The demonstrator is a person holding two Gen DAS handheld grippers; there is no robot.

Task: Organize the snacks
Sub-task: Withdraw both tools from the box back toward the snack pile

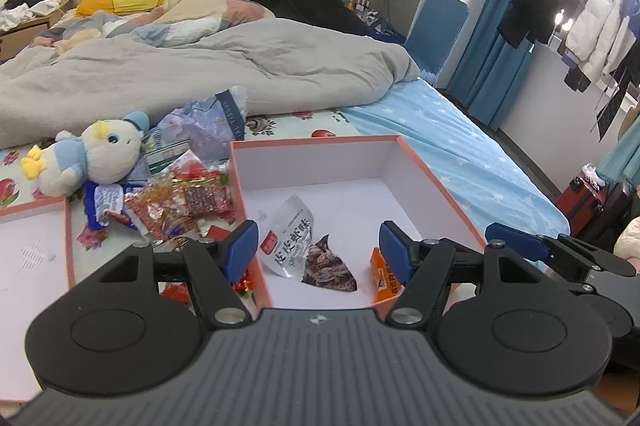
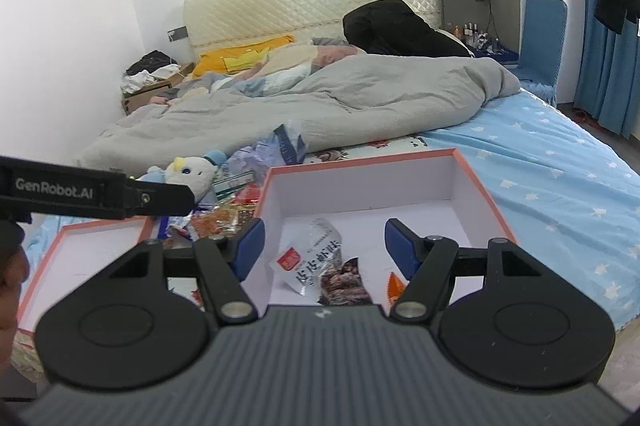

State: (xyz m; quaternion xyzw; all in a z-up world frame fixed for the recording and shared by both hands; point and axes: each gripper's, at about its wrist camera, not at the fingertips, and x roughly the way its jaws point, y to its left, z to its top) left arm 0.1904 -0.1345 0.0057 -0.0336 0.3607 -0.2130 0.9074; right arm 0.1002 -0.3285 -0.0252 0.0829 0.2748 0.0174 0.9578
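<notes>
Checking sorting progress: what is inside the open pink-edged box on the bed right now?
Inside the box lie a clear snack packet with dark pieces and an orange packet at the near wall. The near edge of the floor is hidden behind the left gripper, so more may lie there.

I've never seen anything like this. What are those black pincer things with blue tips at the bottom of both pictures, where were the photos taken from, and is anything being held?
They are two hand-held grippers; a person carries one in each hand. Each has a wide-angle camera looking forward along its two fingers, so one picture is the left gripper's view and the other the right gripper's.

Both look across a bed. On it sits an open pink-edged box holding a clear snack packet and an orange packet. Left of the box lies a pile of wrapped snacks, a plush duck toy and the box's lid.

Both grippers are open and hold nothing.
</notes>
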